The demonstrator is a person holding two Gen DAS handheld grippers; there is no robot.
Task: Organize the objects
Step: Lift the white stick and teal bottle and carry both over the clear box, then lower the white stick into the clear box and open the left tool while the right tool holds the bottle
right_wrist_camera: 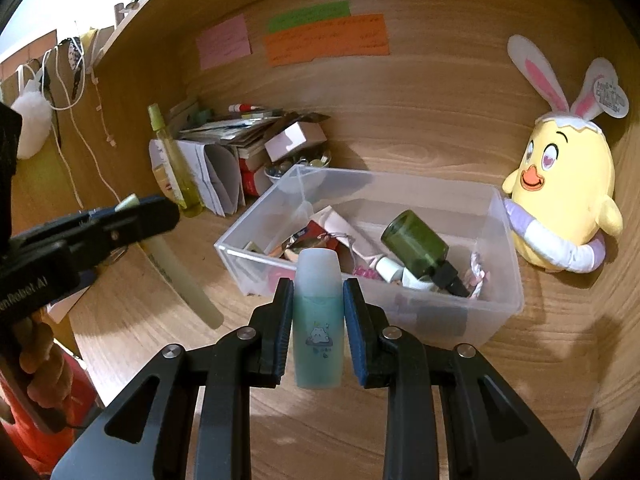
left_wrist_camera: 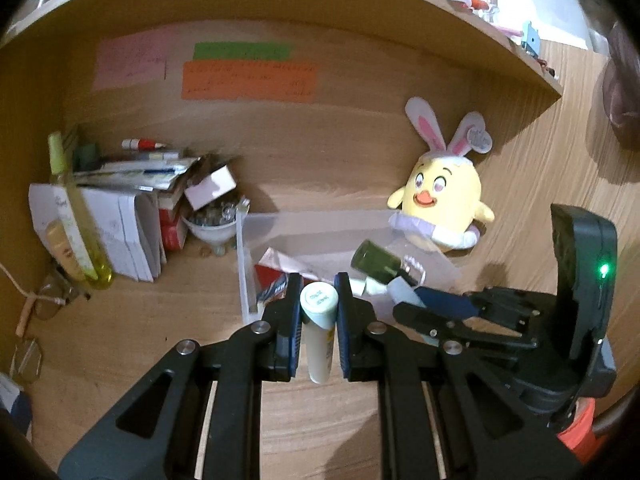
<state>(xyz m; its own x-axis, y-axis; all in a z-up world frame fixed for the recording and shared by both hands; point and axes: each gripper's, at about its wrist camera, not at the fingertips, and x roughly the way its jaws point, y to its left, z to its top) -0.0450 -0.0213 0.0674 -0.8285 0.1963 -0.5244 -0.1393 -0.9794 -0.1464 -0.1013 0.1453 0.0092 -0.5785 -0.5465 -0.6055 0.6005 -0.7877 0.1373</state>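
Pale cream plastic, a slim tube [left_wrist_camera: 319, 328] with a round white cap is pinched between the blue-padded fingers of the left gripper [left_wrist_camera: 319, 300], held above the wooden desk [left_wrist_camera: 132, 332] just short of the near wall of a clear plastic bin [left_wrist_camera: 244, 264]. The right gripper [right_wrist_camera: 318, 300] is likewise clamped on something: a teal translucent bottle [right_wrist_camera: 318, 320] with a frosted cap and a small cloud print, upright between its pads and hanging in front of the bin's near wall [right_wrist_camera: 440, 312]. Seen from the right wrist, the left gripper [right_wrist_camera: 132, 210] comes in from the left with its tube slanting down below it [right_wrist_camera: 188, 280]; seen from the left wrist, the right gripper [left_wrist_camera: 432, 304] reaches in from the right over the bin's corner. Inside the bin lie a dark green bottle [right_wrist_camera: 416, 246] with a black nozzle, tipped on its side, along with small white containers and mixed wrappers. Just beside the bin's right wall sits a yellow chick plush [right_wrist_camera: 564, 192] with bunny ears, leaning against the back panel. To the left of the bin stand stacked papers and booklets [right_wrist_camera: 212, 168], a yellow-green spray bottle [right_wrist_camera: 176, 168] and a small bowl of glass beads [left_wrist_camera: 210, 222]. Pink [right_wrist_camera: 224, 40], green [right_wrist_camera: 310, 14] and orange [right_wrist_camera: 328, 38] sticky notes are stuck to the back panel above.
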